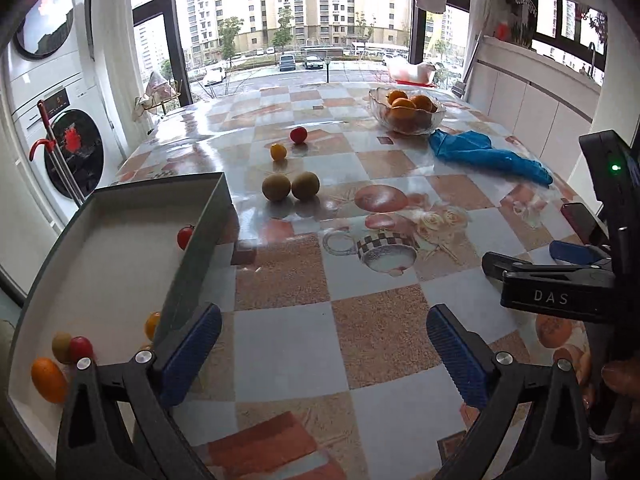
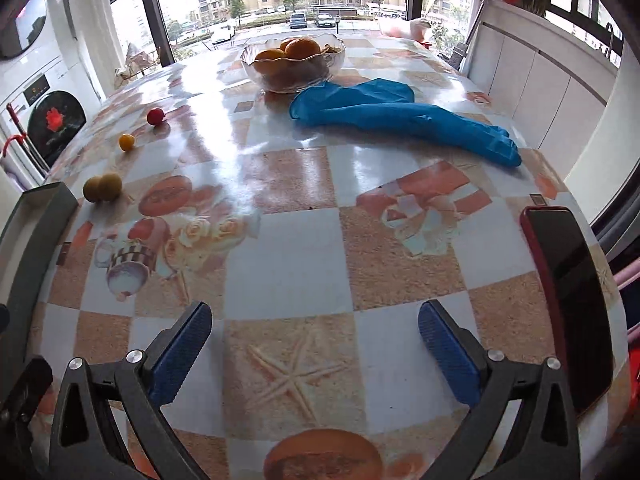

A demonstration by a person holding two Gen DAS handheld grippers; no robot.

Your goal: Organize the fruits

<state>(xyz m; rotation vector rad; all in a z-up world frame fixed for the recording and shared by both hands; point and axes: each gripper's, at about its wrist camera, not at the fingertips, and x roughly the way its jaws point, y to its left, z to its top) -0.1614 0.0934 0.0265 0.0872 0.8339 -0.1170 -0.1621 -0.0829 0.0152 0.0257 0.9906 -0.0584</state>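
A table (image 2: pixel 304 264) with a glossy checked cloth carries everything, and a grey box (image 1: pixel 192 240) sits at its left edge, holding a red tomato (image 1: pixel 185 237) against its right wall and, at the near end, an orange fruit (image 1: pixel 47 380), a greenish fruit (image 1: pixel 61 346), a second red tomato (image 1: pixel 81 349) and a yellow one (image 1: pixel 152 325). A blue cloth (image 2: pixel 404 120) lies toward the far right corner, touching a glass bowl (image 2: pixel 294 62) of oranges. A dark phone (image 2: pixel 572 292) rests at the right edge. Left of centre, two green-brown fruits (image 1: pixel 290 187) touch each other; beyond them sit a yellow tomato (image 1: pixel 278 151) and a loose red tomato (image 1: pixel 298 135). The left gripper (image 1: pixel 324 354) and right gripper (image 2: pixel 316 350) both hang over bare cloth, fingers spread wide, holding nothing
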